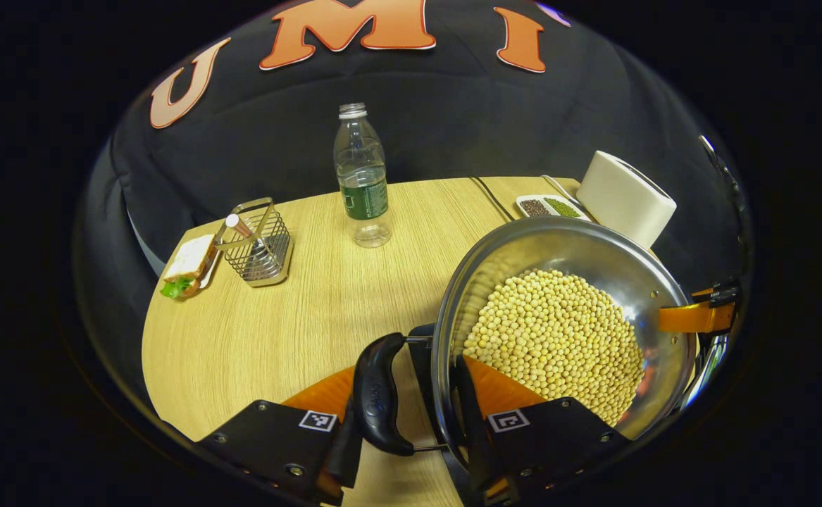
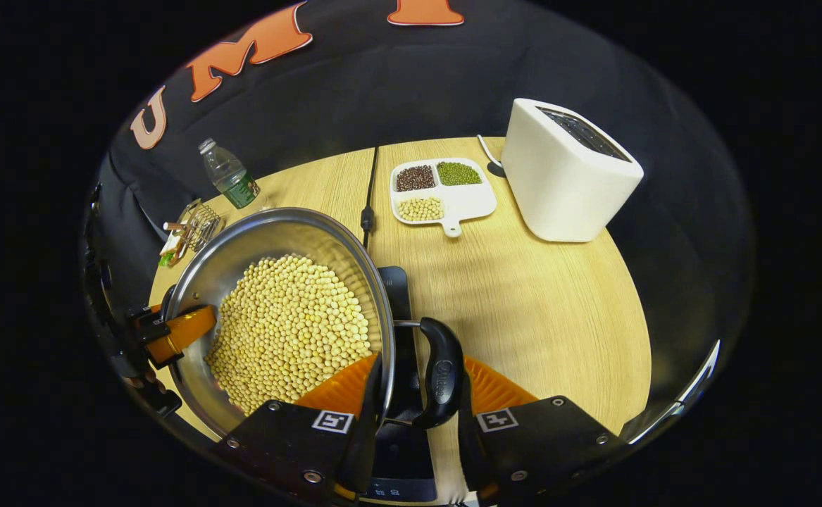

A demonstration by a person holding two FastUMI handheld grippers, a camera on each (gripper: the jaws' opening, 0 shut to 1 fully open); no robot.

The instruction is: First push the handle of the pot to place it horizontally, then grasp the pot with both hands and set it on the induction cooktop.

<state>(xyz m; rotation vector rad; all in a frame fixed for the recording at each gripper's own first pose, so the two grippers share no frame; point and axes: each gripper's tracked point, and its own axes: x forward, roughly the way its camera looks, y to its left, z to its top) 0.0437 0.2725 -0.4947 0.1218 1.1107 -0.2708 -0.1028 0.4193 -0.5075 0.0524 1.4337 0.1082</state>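
Observation:
A steel pot (image 1: pixel 594 246) full of pale soybeans (image 1: pixel 558 338) sits between both grippers. My left gripper (image 1: pixel 411 401) is shut on its black side handle (image 1: pixel 379 394) and rim, with one finger inside the pot and the other outside the handle. My right gripper (image 2: pixel 418 384) is shut the same way on the opposite handle (image 2: pixel 442 373) of the pot (image 2: pixel 256 232). The black induction cooktop (image 2: pixel 400 296) lies directly under the pot; I cannot tell whether the pot rests on it. Each view shows the other gripper across the pot, the right gripper (image 1: pixel 699 317) and the left gripper (image 2: pixel 171 331).
On the wooden table (image 1: pixel 312 303) stand a water bottle (image 1: pixel 361 183), a wire basket (image 1: pixel 259 243) and a sandwich (image 1: pixel 189 264) at the left. A white toaster (image 2: pixel 565 169), a divided bean dish (image 2: pixel 442 190) and a black cord (image 2: pixel 370 190) lie behind and right.

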